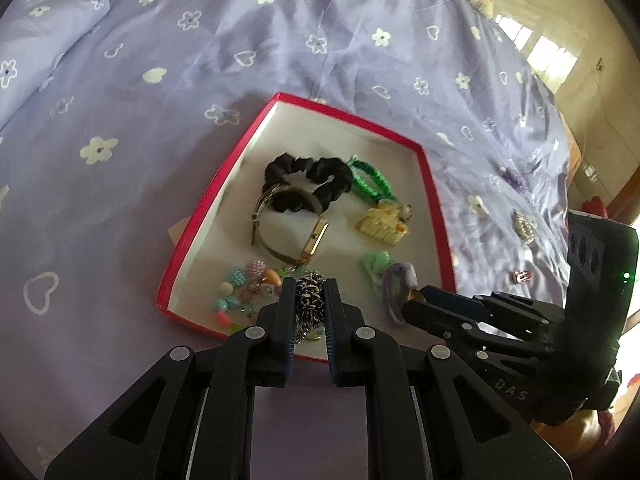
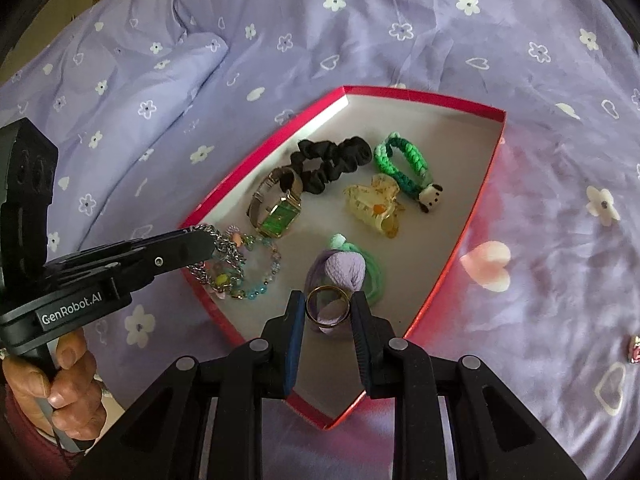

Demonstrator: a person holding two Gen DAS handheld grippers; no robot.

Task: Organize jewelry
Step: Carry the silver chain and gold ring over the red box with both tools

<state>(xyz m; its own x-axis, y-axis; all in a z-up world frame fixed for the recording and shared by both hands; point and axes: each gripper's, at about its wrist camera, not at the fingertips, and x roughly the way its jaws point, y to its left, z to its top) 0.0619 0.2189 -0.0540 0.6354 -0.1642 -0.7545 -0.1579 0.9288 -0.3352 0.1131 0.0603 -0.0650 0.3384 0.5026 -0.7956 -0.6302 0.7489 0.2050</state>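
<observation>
A red-rimmed box [image 1: 434,200] [image 2: 486,184] lies on the purple bedspread. It holds a black scrunchie [image 1: 308,178] [image 2: 332,160], a gold watch [image 1: 292,232] [image 2: 276,208], a green braided band [image 1: 370,180] [image 2: 404,164], a yellow claw clip [image 1: 382,222] [image 2: 372,208], a bead bracelet [image 1: 244,292] [image 2: 256,272] and purple and green hair ties [image 1: 394,280] [image 2: 344,268]. My left gripper [image 1: 310,300] [image 2: 210,240] is shut on a silver chain [image 1: 310,304] [image 2: 220,244] over the box's near corner. My right gripper [image 2: 328,306] [image 1: 416,296] is shut on a gold ring [image 2: 328,306] above the hair ties.
Loose pieces lie on the bedspread to the right of the box: a purple flower [image 1: 514,178], a beaded clip [image 1: 524,226], a small pink-red piece [image 1: 522,277] [image 2: 635,348], and a pink heart [image 2: 486,266]. A pillow [image 2: 120,92] lies to the left.
</observation>
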